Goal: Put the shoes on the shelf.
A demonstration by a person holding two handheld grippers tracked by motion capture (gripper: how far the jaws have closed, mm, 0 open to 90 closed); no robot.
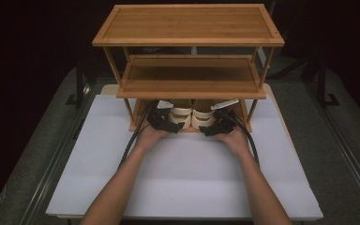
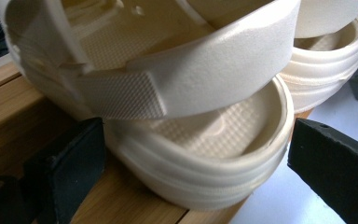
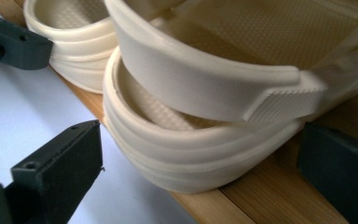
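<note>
Cream moulded-foam sandals with heel straps, one pair: left sandal [image 1: 180,115] and right sandal [image 1: 202,116] side by side, heels outward, on bottom tier of three-tier bamboo shoe rack [image 1: 187,40] standing on white-topped desk [image 1: 187,173]; upper two tiers bare. Left hand-held gripper [image 2: 196,156] spread, jaws flanking left sandal's heel, not yet pressing; right hand-held gripper [image 3: 200,161] likewise spread either side of right sandal's heel. Likely step, gripping heels for removal: close squarely on ribbed sole wall, below loose strap, both sides evenly, to avoid slipping.

Black jaws, black cables [image 1: 132,140], bare forearms [image 1: 117,187]
</note>
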